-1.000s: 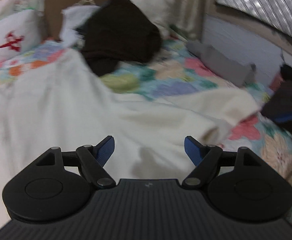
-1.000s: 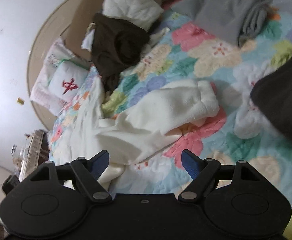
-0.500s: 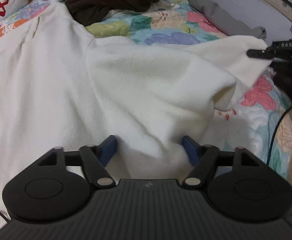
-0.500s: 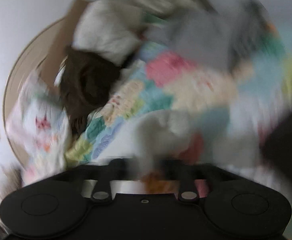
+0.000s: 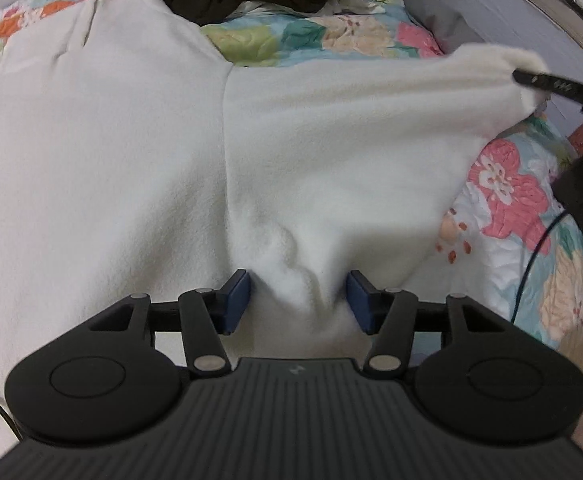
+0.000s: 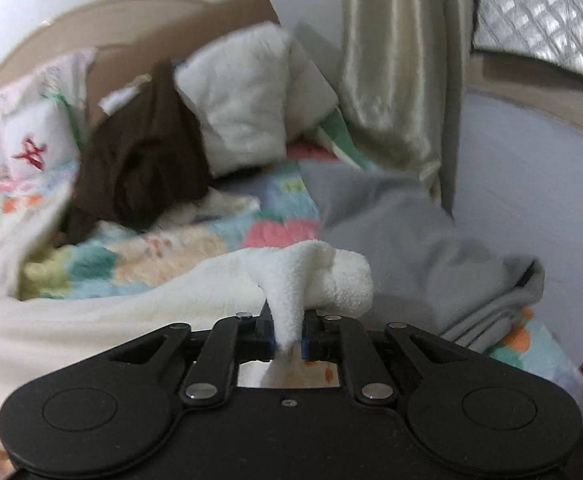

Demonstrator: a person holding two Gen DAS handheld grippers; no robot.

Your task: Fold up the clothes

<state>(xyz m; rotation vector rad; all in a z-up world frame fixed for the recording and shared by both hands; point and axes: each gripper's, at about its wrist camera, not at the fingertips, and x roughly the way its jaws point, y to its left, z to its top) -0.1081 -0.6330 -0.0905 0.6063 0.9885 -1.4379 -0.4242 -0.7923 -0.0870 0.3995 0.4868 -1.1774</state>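
Floral bed quilt (image 5: 503, 184) is carrying a white fleece garment (image 5: 331, 152); right tool (image 6: 287, 338) is pinching its corner, left tool (image 5: 297, 304) is closing half-wide around a bunched fold.

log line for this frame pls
task: fold | left gripper: closing around white fleece | right gripper: shut on sleeve end, lifted

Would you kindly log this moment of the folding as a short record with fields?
surface: bed with floral quilt
garment: white fleece, spread on the quilt
left claw: jaws have just been closing around a bunched ridge of fleece; pads beside it, contact unclear
right claw: shut on a fold of the fleece edge, lifting it off the quilt
other laundry: brown garment, grey garment
fold: not yet made
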